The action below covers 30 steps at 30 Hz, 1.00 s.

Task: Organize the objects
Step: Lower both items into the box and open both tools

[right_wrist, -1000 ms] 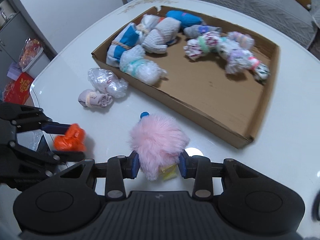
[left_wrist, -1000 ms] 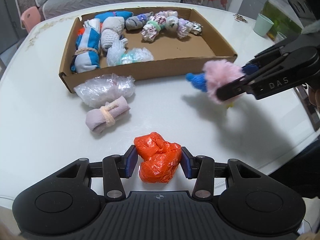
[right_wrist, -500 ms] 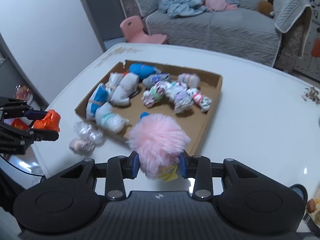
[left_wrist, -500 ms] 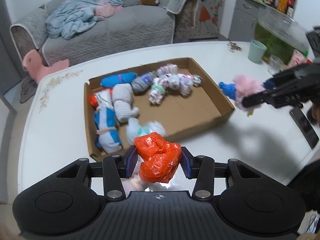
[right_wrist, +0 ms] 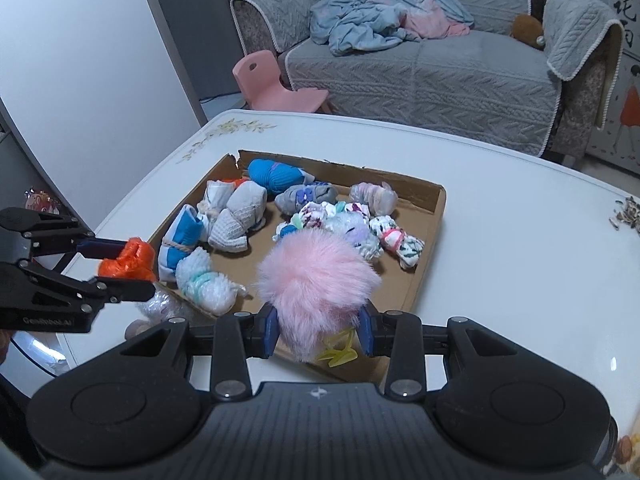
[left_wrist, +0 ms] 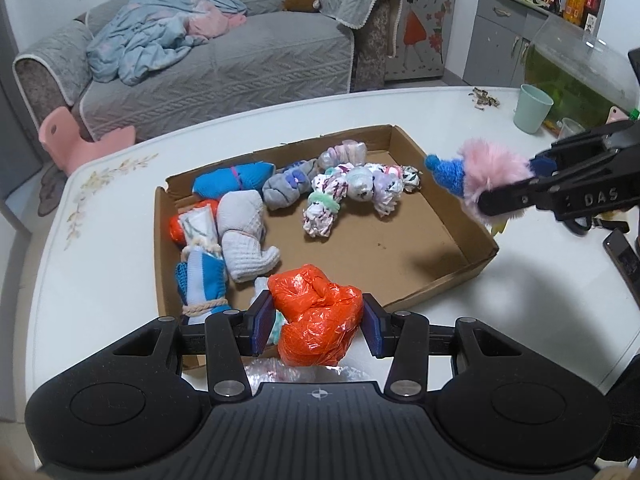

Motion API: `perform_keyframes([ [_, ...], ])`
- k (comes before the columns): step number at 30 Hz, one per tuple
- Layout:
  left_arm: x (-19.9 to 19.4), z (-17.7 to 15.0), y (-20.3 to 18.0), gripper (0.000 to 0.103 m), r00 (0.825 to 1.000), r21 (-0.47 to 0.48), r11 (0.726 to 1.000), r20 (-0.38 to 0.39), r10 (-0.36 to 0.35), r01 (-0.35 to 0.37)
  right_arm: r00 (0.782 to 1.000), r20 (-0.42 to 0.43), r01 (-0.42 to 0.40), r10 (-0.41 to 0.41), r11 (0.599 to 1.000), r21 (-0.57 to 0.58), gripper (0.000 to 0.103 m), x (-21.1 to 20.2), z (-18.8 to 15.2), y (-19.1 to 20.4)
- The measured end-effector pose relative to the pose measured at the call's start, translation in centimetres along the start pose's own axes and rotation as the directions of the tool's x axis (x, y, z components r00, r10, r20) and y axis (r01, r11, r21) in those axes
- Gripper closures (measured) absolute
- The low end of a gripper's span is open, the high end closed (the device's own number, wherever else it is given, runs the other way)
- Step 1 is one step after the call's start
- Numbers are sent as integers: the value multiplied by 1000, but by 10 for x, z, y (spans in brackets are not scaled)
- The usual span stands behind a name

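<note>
A shallow cardboard box point(left_wrist: 460, 240) on the white table holds several rolled socks and cloth bundles point(left_wrist: 240, 236). My left gripper point(left_wrist: 316, 322) is shut on an orange plastic bag bundle point(left_wrist: 318, 320) and holds it above the box's near edge. In the right wrist view it is at the left point(right_wrist: 126, 266). My right gripper point(right_wrist: 318, 330) is shut on a fluffy pink toy with a blue knitted tip point(right_wrist: 316, 280), above the box's near right rim point(right_wrist: 436, 216). The left wrist view shows the toy point(left_wrist: 488, 172) at the right.
A clear plastic bundle point(right_wrist: 160, 306) and a rolled cloth point(right_wrist: 134, 326) lie on the table outside the box. A green cup point(left_wrist: 532, 108), a phone point(left_wrist: 622, 256) and scattered seeds point(right_wrist: 628, 212) are at the table's right. A grey sofa and a pink chair stand behind.
Both grippers rose and moved toward the box, each still holding its object. The orange bundle is now over the box's near edge and the pink toy over its right rim.
</note>
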State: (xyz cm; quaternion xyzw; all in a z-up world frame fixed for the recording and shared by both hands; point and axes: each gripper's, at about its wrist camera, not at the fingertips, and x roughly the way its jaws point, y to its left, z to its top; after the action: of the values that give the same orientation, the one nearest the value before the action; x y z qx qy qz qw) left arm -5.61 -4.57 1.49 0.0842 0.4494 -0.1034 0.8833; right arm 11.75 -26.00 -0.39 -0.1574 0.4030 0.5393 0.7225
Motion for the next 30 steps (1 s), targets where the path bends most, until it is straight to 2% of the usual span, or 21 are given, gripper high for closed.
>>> perform_keyframes([
  [12, 27, 32, 10, 51, 1000, 31, 999, 8, -19, 19, 1000, 20, -9, 9, 1000, -14, 68, 13, 12, -12],
  [18, 48, 38, 10, 51, 999, 100, 994, 1, -38, 38, 999, -10, -47, 46, 996, -77, 68, 26, 12, 0],
  [30, 82, 40, 3, 51, 999, 135, 990, -16, -33, 35, 996, -79, -48, 38, 991, -125, 68, 57, 12, 12],
])
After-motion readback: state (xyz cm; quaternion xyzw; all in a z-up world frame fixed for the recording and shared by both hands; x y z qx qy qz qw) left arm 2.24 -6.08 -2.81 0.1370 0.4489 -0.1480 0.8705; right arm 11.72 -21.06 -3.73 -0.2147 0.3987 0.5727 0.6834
